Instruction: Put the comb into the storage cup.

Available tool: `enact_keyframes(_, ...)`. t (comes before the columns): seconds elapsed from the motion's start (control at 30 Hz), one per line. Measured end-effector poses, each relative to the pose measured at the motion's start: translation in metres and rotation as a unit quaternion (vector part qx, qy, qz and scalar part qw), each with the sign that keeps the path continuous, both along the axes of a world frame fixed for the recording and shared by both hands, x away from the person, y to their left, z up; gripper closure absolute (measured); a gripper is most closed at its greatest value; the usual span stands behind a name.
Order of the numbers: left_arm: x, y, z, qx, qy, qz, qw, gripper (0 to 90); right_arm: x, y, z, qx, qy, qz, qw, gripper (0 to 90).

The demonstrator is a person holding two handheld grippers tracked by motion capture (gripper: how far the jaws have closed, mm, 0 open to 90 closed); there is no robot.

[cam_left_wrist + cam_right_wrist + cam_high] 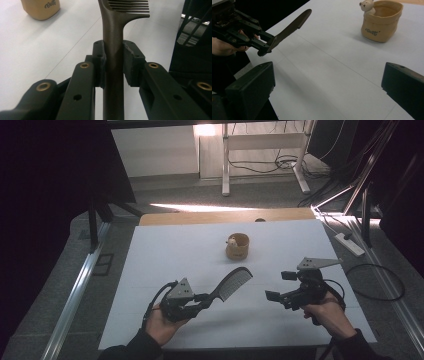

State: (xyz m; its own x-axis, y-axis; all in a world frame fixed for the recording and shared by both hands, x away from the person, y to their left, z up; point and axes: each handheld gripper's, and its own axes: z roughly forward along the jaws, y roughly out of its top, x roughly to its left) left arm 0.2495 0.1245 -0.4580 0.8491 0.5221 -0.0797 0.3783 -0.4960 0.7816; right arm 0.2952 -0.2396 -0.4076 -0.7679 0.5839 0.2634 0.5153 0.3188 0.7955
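The left gripper [204,299] is clamped on the handle of a dark comb [231,284]. In the left gripper view the handle [113,52] runs straight up between the two pads [99,60], pressed from both sides, and the toothed head fans out above them. In the high view the comb juts from the gripper tips up and to the right, its head raised off the white tabletop [165,255] and aimed roughly toward the tan cup [237,246]. The cup stands well beyond the comb head, apart from it, toward the far edge of the tabletop.

The right gripper [282,287] is held to the right of the comb and nearer the person than the cup. Its jaws stand wide apart with only bare tabletop between them, as the right gripper view makes plain. From that view the left gripper [267,42] and comb [289,27] show across to the left, the comb tilted upward, and the cup [382,23] stands at the upper right.

By count: one comb, one cup, and one small white bear figure [367,6] perched at the cup's rim. There are two grippers, each in one hand: the left hand [159,322] and the right hand [330,312]. A grey three-cornered plate tops each gripper. The cup bears a small dark lettering mark on its side, too small to read.
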Motion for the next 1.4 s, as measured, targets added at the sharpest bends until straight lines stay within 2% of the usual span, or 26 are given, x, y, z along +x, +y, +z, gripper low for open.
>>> enact_keyframes(0.23, 0.000, -0.005, -0.001, 0.003, -0.001, -0.005, 1.0000, 72.3, 0.006, 0.011, 0.003, -0.004, 0.003, 0.017, 0.9998, 0.0)
enact_keyframes(0.43, 0.000, -0.008, -0.001, 0.003, -0.002, -0.011, 0.9999, 72.3, 0.013, 0.021, 0.005, 0.000, 0.013, 0.023, 0.9996, 0.0)
enact_keyframes(0.73, -0.001, -0.013, -0.001, 0.003, -0.003, -0.018, 0.9998, 72.3, 0.020, 0.037, 0.008, -0.009, 0.024, 0.034, 0.9991, 0.0)
enact_keyframes(0.97, 0.000, -0.017, -0.001, 0.006, -0.006, -0.019, 0.9998, 72.3, 0.025, 0.043, 0.011, -0.015, 0.041, 0.032, 0.9986, 0.0)
enact_keyframes(1.17, 0.000, -0.021, -0.002, 0.007, -0.009, -0.019, 0.9998, 72.3, 0.028, 0.050, 0.010, -0.033, 0.050, 0.030, 0.9978, 0.0)
enact_keyframes(1.4, -0.001, -0.026, -0.002, 0.012, -0.014, -0.023, 0.9995, 72.3, 0.032, 0.055, 0.011, -0.030, 0.063, 0.033, 0.9970, 0.0)
